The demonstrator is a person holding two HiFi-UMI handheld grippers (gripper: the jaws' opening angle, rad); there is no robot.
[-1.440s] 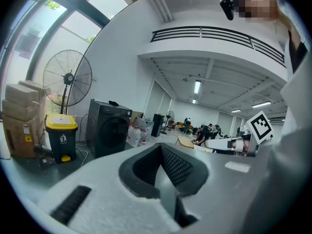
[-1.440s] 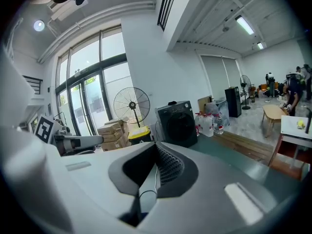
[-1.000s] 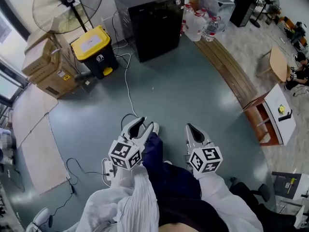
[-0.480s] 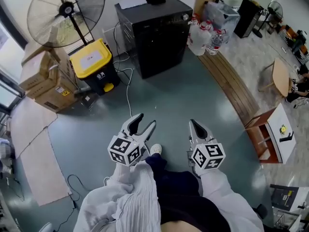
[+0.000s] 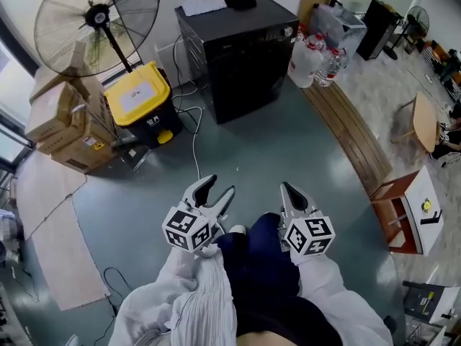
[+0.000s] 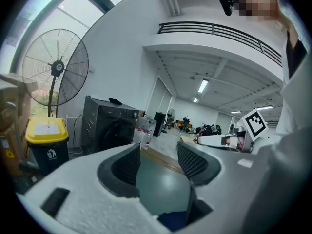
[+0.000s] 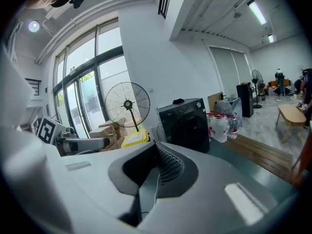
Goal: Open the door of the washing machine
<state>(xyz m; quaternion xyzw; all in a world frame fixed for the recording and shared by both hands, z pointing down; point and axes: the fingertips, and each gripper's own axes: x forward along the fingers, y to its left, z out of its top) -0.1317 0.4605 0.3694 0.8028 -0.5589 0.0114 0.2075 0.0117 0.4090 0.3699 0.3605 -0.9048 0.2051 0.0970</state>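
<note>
Head view: found washer well apart, far and straight ahead, door facing near, equally distant from left gripper, spread empty, and right gripper, pinched closed on nothing.

Grey-green floor. Carries a black washing machine at the far edge against the wall, with a yellow-lidded bin, cardboard boxes and a standing fan toward the far left corner. Holds water bottles just right of the washing machine, a white cable trailing across the middle, and wooden planking along the right edge.
</note>
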